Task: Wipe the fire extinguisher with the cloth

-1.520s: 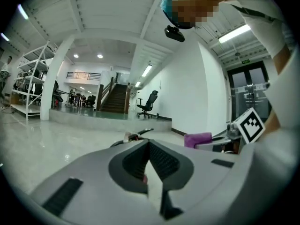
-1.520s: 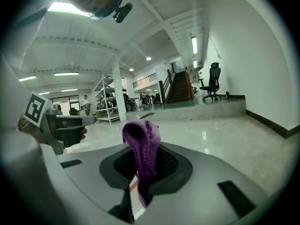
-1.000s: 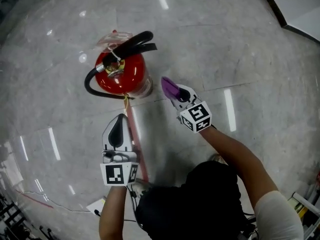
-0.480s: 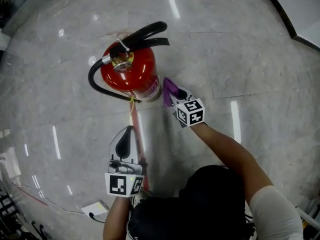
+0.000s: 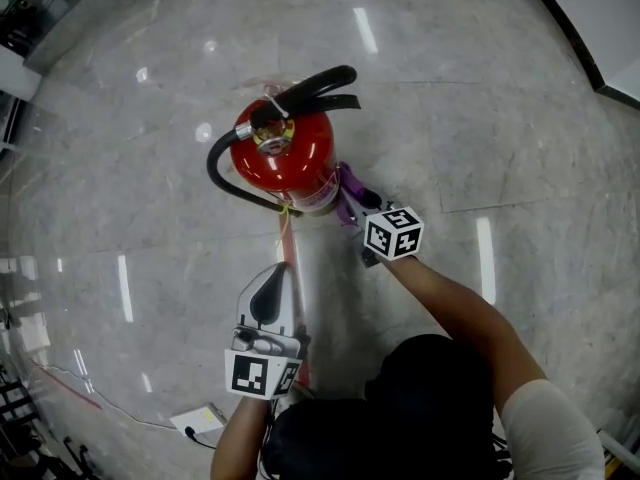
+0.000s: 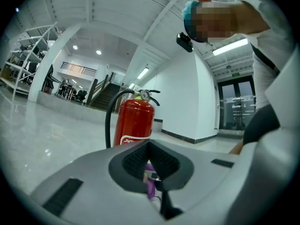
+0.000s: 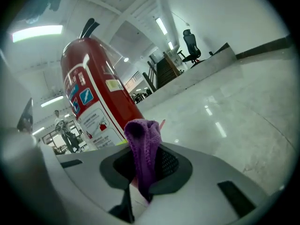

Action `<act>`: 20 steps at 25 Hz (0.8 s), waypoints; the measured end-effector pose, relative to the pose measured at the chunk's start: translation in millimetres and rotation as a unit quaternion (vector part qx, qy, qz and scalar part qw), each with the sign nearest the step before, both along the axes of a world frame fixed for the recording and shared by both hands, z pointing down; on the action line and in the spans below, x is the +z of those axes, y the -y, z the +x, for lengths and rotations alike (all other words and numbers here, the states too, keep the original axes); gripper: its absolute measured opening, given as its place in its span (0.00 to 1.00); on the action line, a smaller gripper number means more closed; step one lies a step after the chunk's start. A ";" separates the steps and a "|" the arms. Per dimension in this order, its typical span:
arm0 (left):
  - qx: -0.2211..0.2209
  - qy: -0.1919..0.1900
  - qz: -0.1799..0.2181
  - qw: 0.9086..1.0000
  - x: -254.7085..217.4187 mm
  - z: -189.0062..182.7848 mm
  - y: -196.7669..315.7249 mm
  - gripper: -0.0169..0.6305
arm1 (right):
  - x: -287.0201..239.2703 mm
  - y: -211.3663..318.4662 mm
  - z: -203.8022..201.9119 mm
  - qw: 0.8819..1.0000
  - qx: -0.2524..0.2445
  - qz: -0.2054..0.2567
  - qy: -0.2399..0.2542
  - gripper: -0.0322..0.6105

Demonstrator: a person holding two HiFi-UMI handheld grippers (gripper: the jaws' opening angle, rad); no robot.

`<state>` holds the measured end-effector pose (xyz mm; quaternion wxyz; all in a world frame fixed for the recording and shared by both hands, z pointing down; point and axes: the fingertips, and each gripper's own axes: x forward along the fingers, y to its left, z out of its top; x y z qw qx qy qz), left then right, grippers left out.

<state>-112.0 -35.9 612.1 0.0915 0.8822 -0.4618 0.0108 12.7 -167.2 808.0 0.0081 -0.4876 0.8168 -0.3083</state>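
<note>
Right gripper [image 7: 144,168] clamps cloth [image 7: 143,139], seemingly touching fire extinguisher [image 5: 292,160]

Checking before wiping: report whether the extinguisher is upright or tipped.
Upright: the fire extinguisher stands vertical, valve and handles on top.

You've got 1 fire extinguisher [image 5: 283,153], 1 purple cloth [image 5: 346,179], 1 red floor stripe [image 5: 286,240]. You're holding 2 grippers: left gripper [image 5: 272,278], right gripper [image 5: 357,202].
</note>
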 end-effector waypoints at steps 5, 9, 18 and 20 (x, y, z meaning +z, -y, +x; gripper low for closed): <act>0.003 0.000 0.006 1.000 -1.2 -1.6 6.2 0.04 | -25.8 -0.9 -1.5 0.999 -0.005 0.016 0.039 0.14; 0.004 -0.003 0.009 1.000 -6.2 0.3 11.1 0.03 | -55.3 -3.9 0.0 0.998 -0.012 0.039 0.056 0.14; -0.007 -0.017 0.019 1.000 -23.3 -6.0 22.6 0.04 | -140.3 -4.2 -1.6 0.992 -0.018 0.073 0.101 0.14; -0.007 -0.015 0.023 1.000 -29.0 -7.7 24.0 0.04 | -157.2 -5.5 -2.7 0.991 -0.022 0.085 0.099 0.14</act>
